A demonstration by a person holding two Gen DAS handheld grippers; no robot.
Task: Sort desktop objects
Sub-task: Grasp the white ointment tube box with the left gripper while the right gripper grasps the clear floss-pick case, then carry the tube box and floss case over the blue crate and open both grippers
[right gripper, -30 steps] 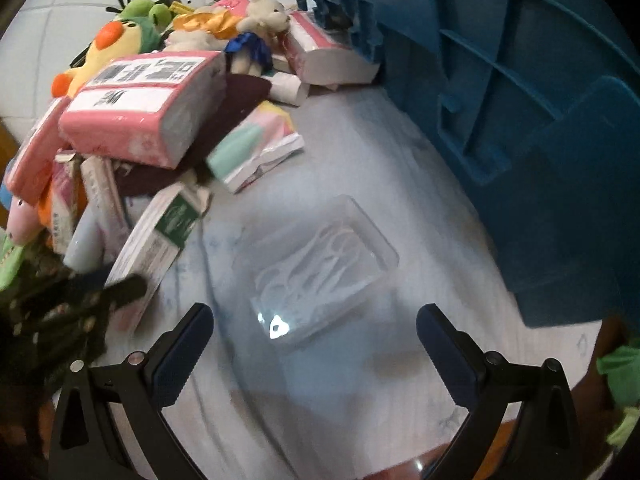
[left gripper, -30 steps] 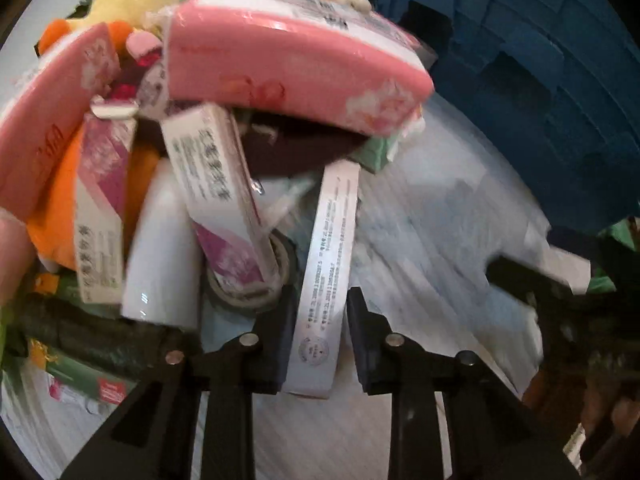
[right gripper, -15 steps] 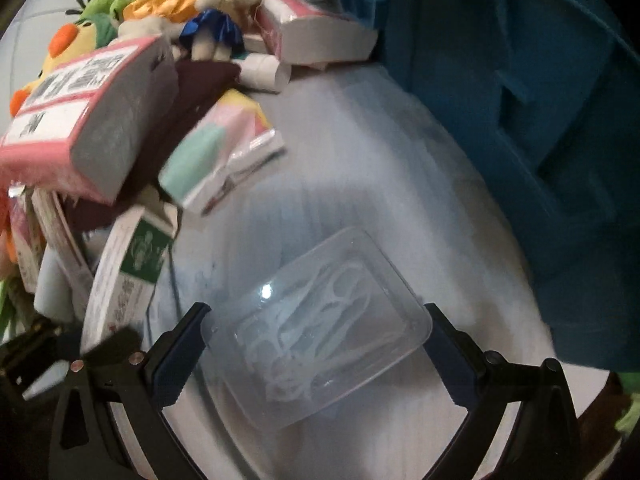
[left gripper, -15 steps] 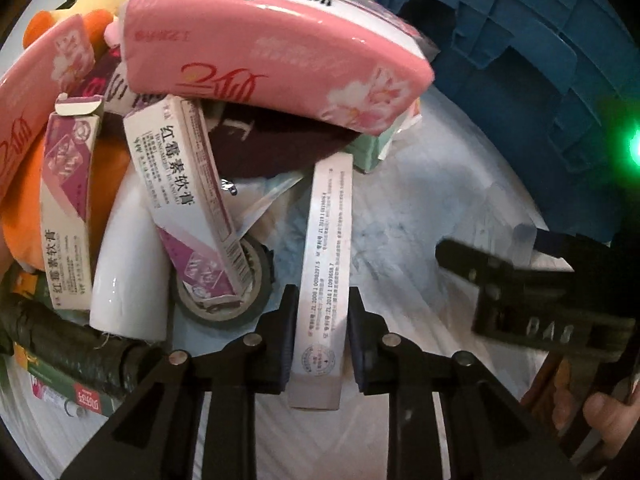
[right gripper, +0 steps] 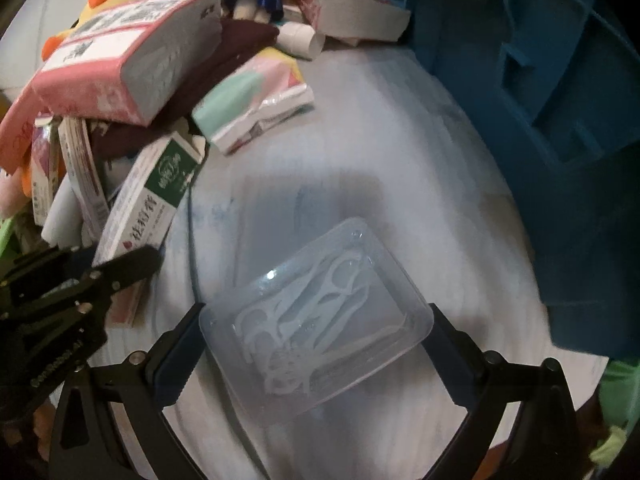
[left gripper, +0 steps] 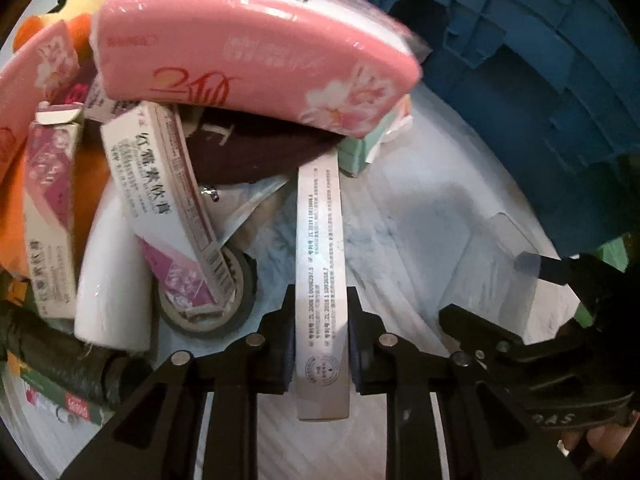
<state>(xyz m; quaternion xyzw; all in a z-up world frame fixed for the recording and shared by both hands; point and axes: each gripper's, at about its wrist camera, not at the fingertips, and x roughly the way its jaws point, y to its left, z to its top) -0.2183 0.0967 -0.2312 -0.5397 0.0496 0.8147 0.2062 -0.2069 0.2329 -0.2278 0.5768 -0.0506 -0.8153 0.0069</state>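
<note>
Rightward, bare tabletop [left gripper: 420, 216] before blue crate [left gripper: 560, 80].

You have a pale marbled counter [right gripper: 400, 128] under everything, and a white tiled floor [right gripper: 52, 12] shows at the far left.

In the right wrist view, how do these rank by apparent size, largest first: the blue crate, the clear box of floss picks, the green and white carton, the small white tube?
1. blue crate
2. clear box of floss picks, though it sits nearest the camera, so it looks enlarged
3. green and white carton
4. small white tube
</note>
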